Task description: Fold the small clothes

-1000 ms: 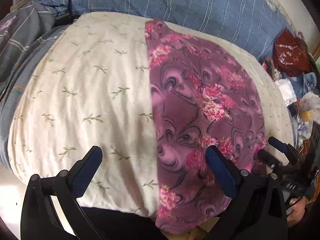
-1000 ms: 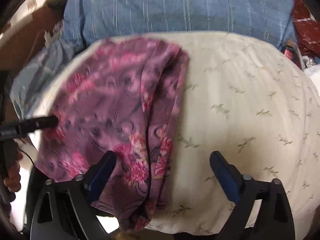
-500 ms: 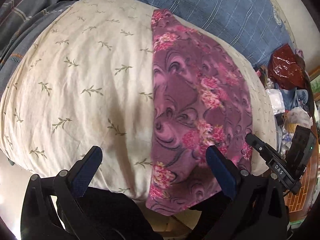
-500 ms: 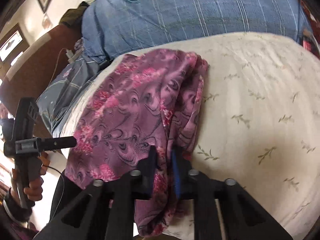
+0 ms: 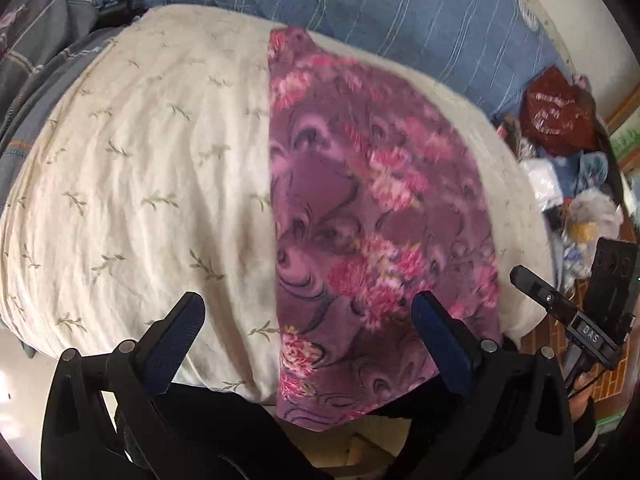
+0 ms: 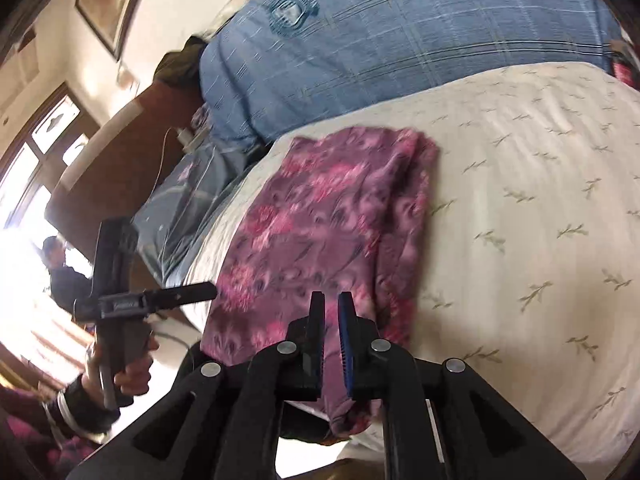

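Lengthwise, the purple garment [image 5: 372, 216] runs away from open left tongs [image 5: 308, 344]; right tongs [image 6: 331, 320] pinch its near hem.

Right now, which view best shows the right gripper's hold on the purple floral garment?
The right wrist view: the right gripper is nearly closed on the purple floral garment at its near edge. The left wrist view shows the garment flat, with that gripper only at the frame's edge, grip hidden.

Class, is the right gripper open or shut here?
Shut: the right gripper has its fingers nearly together, pinching the near edge of the purple garment.
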`<state>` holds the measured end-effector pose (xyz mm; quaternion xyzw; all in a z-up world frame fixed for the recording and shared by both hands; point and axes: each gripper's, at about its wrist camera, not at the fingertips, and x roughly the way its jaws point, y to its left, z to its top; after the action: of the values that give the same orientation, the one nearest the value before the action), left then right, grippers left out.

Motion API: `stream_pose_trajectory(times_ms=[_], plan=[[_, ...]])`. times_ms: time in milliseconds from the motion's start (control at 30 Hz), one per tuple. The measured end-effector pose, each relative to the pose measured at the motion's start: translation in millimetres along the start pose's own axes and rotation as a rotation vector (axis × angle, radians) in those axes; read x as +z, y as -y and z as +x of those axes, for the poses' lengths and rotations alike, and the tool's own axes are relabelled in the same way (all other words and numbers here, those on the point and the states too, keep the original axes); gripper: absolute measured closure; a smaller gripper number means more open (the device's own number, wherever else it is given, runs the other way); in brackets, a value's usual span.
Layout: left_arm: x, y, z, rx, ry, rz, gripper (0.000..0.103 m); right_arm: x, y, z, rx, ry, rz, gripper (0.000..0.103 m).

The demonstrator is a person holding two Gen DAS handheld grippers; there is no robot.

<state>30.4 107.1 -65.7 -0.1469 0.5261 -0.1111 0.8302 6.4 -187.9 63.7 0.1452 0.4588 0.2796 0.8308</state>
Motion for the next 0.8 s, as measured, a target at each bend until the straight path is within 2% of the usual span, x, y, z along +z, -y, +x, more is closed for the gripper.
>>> stream_pose_trajectory(times_ms=[33,100,167,233,267,367,433,500,567,633,667,700,800], plan=[[-4,1,13,0.030,-0.025,0.009,0.000,-6,1,9,-0.012,-0.032,-0.008,0.094],[-8,0,28,0.056,-0.043,0.019,0.000,-20,15,38,-0.119,-0.145,-0.003,0.103],[-6,5,23,0.046,-0.046,0.045,0.000,-19,20,37,-0.083,-0.128,0.039,0.103],[1,5,10,-0.031,-0.038,0.052,0.000,-7,16,29,-0.072,-0.116,0.047,0.095],[9,5,1,-0.063,-0.015,0.049,0.000,4,12,19,-0.075,-0.067,0.036,0.089],[44,2,-13,-0.097,0.055,0.036,0.000,44,13,7,-0.086,0.040,0.048,0.053],[75,-1,-10,-0.067,0.085,0.025,0.000,69,17,11,-0.088,0.082,0.064,0.049],[101,-7,0,-0.048,0.089,-0.012,0.000,98,23,35,-0.105,0.073,0.072,0.049],[126,-11,18,-0.079,0.063,-0.069,0.000,114,31,63,-0.147,0.038,0.093,0.049],[144,-11,34,-0.084,0.038,-0.113,0.000,124,48,82,-0.184,-0.008,0.130,0.054],[149,-10,40,-0.087,0.027,-0.117,0.000,128,54,94,-0.189,-0.047,0.155,0.081],[148,-14,40,-0.084,0.022,-0.114,0.000,131,57,98,-0.184,-0.054,0.163,0.097],[150,-12,47,-0.063,0.034,-0.088,0.000,130,53,79,-0.144,0.051,0.126,0.098]])
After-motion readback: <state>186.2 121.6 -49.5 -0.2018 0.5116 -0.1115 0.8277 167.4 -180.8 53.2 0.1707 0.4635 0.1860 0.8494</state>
